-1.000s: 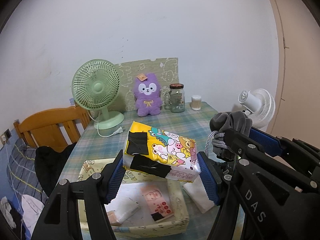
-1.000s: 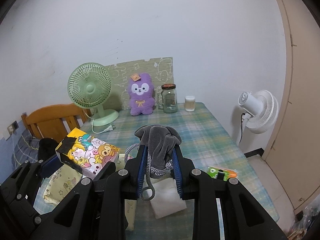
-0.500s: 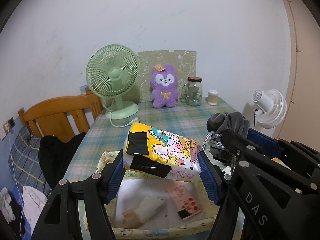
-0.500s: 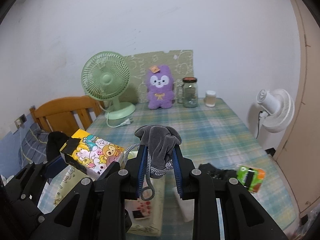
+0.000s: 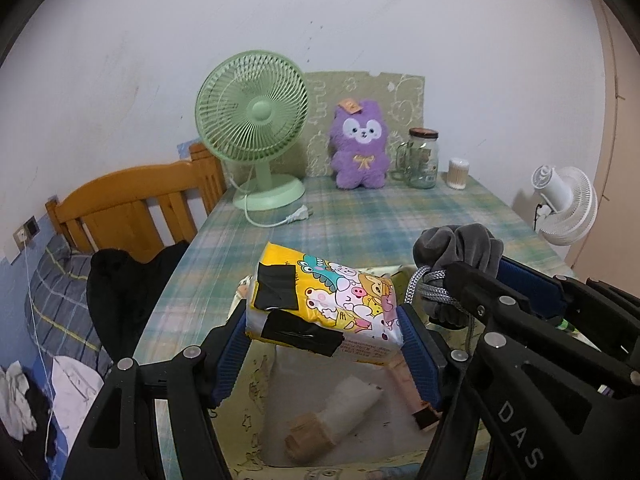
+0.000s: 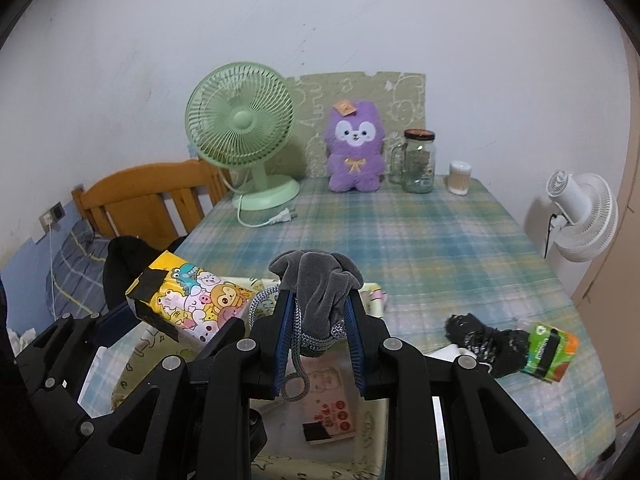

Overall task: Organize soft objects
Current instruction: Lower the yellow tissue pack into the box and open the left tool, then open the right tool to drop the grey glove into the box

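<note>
My left gripper [image 5: 324, 340] is shut on a yellow cartoon tissue pack [image 5: 328, 304] with black tape, held above a pale yellow fabric bin [image 5: 260, 392]. The pack also shows in the right wrist view [image 6: 188, 300]. My right gripper [image 6: 318, 320] is shut on a grey drawstring pouch [image 6: 316, 284], held over the same bin [image 6: 372, 416]; the pouch shows in the left wrist view [image 5: 456, 248]. Inside the bin lie a white rolled item [image 5: 348, 404] and a small pink packet [image 6: 330, 408].
On the plaid table [image 6: 420, 240] stand a green fan [image 6: 244, 136], a purple plush [image 6: 354, 148], a glass jar [image 6: 418, 162] and a small cup [image 6: 459, 178]. A black bundle [image 6: 480, 338] and a green-orange pack [image 6: 550, 354] lie right. A wooden chair [image 5: 132, 208] is left, a white fan [image 6: 580, 212] right.
Both grippers have pulled back and shifted left with their loads. The bin now lies directly under them, and the black bundle and green pack have come into view at right.
</note>
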`<state>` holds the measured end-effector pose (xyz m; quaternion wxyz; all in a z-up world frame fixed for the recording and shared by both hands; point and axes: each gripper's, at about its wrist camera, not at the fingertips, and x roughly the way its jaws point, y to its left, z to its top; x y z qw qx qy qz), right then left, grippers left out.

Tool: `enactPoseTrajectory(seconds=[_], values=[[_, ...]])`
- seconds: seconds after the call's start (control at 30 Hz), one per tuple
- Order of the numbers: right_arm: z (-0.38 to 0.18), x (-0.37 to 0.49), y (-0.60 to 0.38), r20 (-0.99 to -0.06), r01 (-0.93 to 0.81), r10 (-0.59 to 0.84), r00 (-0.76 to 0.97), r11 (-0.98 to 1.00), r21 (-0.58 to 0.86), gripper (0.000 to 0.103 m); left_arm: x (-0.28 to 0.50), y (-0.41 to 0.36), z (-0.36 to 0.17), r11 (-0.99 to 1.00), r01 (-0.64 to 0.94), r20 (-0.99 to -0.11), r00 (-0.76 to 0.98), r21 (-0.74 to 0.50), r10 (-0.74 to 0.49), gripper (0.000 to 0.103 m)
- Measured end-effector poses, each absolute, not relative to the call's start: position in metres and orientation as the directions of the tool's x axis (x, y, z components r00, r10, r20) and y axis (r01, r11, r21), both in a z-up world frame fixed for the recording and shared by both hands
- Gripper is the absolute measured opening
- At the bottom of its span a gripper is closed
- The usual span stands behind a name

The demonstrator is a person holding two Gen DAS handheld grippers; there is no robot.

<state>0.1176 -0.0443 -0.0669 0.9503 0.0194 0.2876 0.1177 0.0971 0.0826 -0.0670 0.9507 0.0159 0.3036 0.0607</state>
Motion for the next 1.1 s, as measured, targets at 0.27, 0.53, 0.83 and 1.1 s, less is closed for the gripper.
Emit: enactPoseTrajectory(seconds=[0.27,0.53,0.83,1.1], values=[[-0.082,0.132,-0.028,-0.583,-0.254,0.265,0.768,0.962,0.102,0.029,0.105,0.098,-0.082,0.989,-0.132,-0.624,0.768,0.064,0.143,0.086],[-0.090,0.141,-0.015,-0.599,-0.319,0.329,0.730,0.939,0.128,0.029,0.105,0.112,-0.089,0.984,-0.173,-0.644,0.749,0.039,0.157,0.088],[-0.092,0.146,-0.009,-0.605,-0.332,0.339,0.720,0.935,0.128,0.062,0.105,0.115,-0.091,0.980,-0.196,-0.655,0.737,0.025,0.164,0.089],[-0.086,0.143,-0.020,-0.603,-0.312,0.320,0.730,0.942,0.123,0.075,0.103,0.106,-0.087,0.980,-0.196,-0.654,0.739,0.020,0.161,0.092]])
